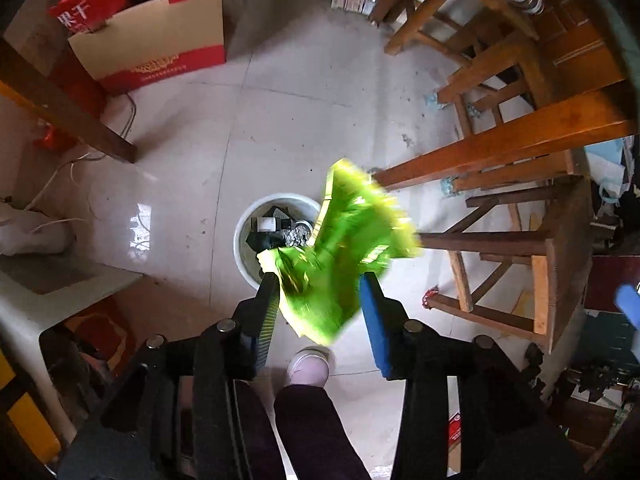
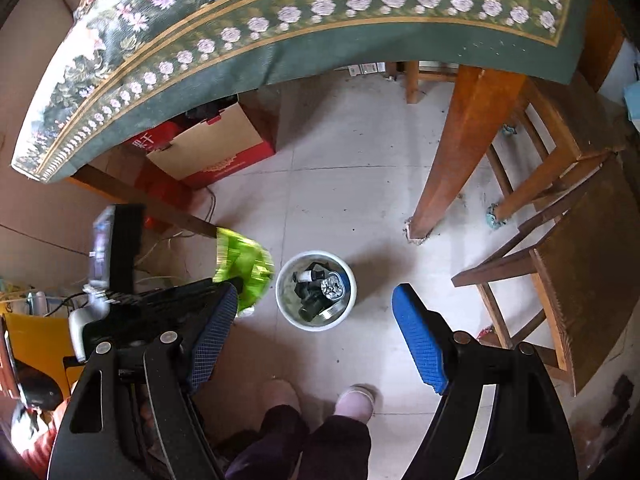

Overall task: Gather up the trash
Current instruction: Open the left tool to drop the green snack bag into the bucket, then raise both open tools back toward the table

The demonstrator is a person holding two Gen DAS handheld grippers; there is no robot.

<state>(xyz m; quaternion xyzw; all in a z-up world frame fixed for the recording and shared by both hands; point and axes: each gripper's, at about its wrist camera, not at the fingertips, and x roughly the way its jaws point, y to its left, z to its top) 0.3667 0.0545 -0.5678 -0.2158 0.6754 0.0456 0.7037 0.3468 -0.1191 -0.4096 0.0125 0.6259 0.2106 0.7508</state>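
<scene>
My left tongs (image 1: 320,280) stand partly open with the green wrapper (image 1: 340,248) loose between them, above and just beside the white bin (image 1: 244,256) on the floor. My right tongs (image 2: 316,300) gape wide and empty. The bin already holds scraps (cans, dark bits), so I judge this piece nearly delivered.
</scene>
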